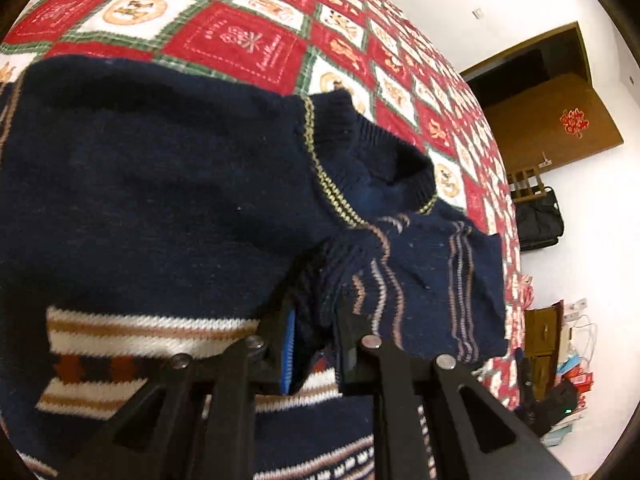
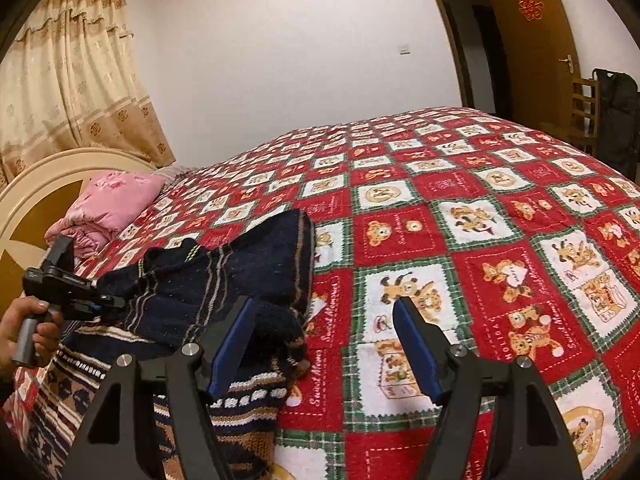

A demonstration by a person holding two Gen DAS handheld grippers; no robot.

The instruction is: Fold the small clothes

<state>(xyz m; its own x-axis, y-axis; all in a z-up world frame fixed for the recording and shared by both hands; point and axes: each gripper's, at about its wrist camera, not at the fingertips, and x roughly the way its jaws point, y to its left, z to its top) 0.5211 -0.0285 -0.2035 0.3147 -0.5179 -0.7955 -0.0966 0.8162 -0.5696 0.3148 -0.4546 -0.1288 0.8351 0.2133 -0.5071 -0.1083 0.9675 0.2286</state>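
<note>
A navy knitted sweater (image 1: 160, 184) with white, brown and pink stripes lies on the red checked bedspread (image 1: 248, 44). Its ribbed collar (image 1: 384, 168) points toward the far side. My left gripper (image 1: 316, 320) is shut on a bunched fold of the sleeve (image 1: 440, 272), which lies folded over the sweater's body. In the right wrist view a hand (image 2: 32, 328) holds that left gripper (image 2: 116, 302) at the sweater's (image 2: 224, 276) left edge. My right gripper (image 2: 324, 340) stands open over the bedspread (image 2: 480, 208) beside the sweater's right edge, with nothing between its pads (image 2: 416, 348).
A folded pink quilt (image 2: 108, 204) lies by the cream headboard (image 2: 36, 184) at the far left. A curtain (image 2: 68, 88) hangs behind it. A brown door (image 2: 532, 52), a wooden chair (image 2: 584, 108) and a black bag (image 2: 616, 116) stand past the bed's far right edge.
</note>
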